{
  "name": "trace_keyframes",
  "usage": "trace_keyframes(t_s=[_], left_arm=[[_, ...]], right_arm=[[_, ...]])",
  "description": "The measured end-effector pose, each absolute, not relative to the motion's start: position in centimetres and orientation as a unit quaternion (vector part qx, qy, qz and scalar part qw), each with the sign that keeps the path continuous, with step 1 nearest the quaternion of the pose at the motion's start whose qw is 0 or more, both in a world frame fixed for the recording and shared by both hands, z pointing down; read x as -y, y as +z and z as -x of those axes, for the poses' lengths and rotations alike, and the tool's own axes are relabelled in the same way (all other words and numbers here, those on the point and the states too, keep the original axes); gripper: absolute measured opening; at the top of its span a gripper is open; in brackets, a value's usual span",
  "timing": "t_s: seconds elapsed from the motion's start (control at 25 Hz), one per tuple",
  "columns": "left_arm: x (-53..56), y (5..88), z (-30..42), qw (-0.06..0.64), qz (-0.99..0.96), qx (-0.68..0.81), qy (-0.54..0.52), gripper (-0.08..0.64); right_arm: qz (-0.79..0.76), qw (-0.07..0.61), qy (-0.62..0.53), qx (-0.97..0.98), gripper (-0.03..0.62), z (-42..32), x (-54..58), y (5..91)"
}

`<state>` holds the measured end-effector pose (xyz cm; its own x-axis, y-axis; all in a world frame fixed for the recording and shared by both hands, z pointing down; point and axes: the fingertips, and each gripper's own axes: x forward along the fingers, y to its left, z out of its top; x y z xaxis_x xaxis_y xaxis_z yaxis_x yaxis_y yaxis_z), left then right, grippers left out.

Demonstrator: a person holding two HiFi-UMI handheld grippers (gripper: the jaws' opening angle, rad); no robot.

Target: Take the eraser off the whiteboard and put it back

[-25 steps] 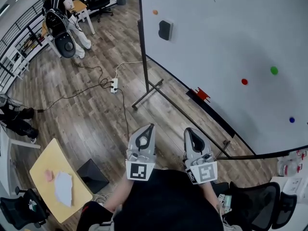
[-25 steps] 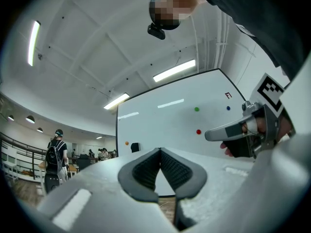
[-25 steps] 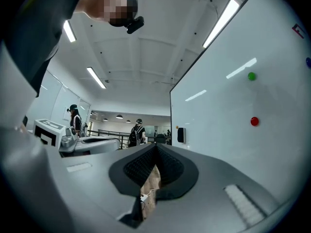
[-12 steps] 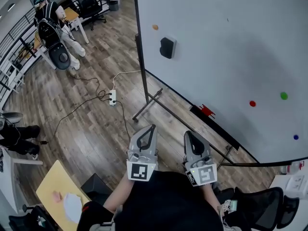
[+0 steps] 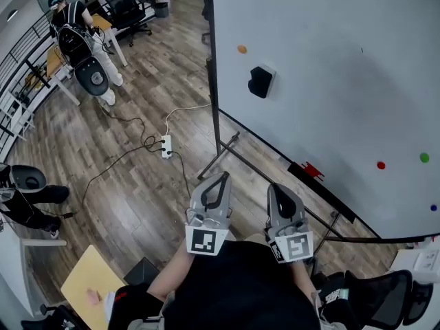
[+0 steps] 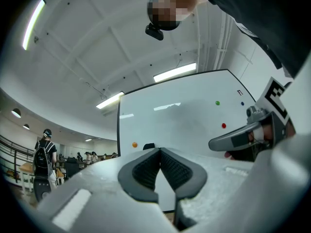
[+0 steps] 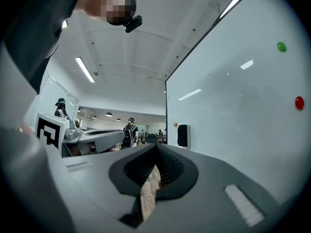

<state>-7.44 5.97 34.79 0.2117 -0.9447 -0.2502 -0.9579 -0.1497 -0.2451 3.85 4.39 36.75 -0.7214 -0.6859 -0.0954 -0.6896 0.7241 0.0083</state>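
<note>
Black rectangular eraser (image 5: pixel 261 82) is stuck on the big white whiteboard (image 5: pixel 344 60), near its left edge. Left hand-held gripper (image 5: pixel 220 179) and right hand-held gripper (image 5: pixel 276 188) are both closed tight, empty, well short of it. I'd open one early and approach squarely.

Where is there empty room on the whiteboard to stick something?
The whiteboard is bare between the eraser and the red magnet. It is crowded where the red magnet, green magnet and blue magnet cluster.

Open air to whiteboard (image 5: pixel 330 67), stand leg (image 5: pixel 223 150) & pwr strip (image 5: pixel 166 146) low down
</note>
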Motion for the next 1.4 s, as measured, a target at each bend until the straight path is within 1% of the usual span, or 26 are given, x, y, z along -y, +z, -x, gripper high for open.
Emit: trace_keyframes(t_s=[0.16,0.24,0.4,0.6,0.8,1.0,1.12,1.28,1.4], left_arm=[[-4.8,35.1,8.8,0.172,0.765,-0.620,0.013,0.002],[-4.2,35.4,9.0,0.162,0.771,-0.616,0.013,0.002],[-2.5,35.0,8.9,0.171,0.775,-0.608,0.019,0.002],[-0.4,35.5,8.8,0.156,0.777,-0.610,0.020,0.002],[2.2,35.1,8.7,0.166,0.770,-0.616,0.012,0.002],[5.2,34.3,9.7,0.159,0.759,-0.631,0.020,0.002],[7.5,34.4,10.2,0.143,0.753,-0.642,0.020,0.002],[9.8,33.4,10.3,0.161,0.744,-0.648,0.022,0.002],[11.2,33.4,10.5,0.154,0.740,-0.655,0.028,0.002]], right_arm=[[0.373,0.039,0.039,-0.926,0.002,-2.0,-4.1,36.0],[0.378,0.036,0.039,-0.924,0.002,-1.9,-3.9,36.0],[0.386,0.025,0.035,-0.922,0.002,-1.8,-2.7,36.5],[0.383,0.018,0.031,-0.923,0.002,-1.7,-0.9,37.1],[0.373,0.023,0.027,-0.927,0.002,-1.5,2.0,37.1],[0.356,0.029,0.029,-0.933,0.002,-0.7,5.2,36.5],[0.345,0.030,0.028,-0.938,0.002,-0.3,7.2,36.5],[0.329,0.033,0.030,-0.943,0.002,0.2,9.5,36.6],[0.320,0.035,0.030,-0.946,0.002,0.3,10.9,37.0]])
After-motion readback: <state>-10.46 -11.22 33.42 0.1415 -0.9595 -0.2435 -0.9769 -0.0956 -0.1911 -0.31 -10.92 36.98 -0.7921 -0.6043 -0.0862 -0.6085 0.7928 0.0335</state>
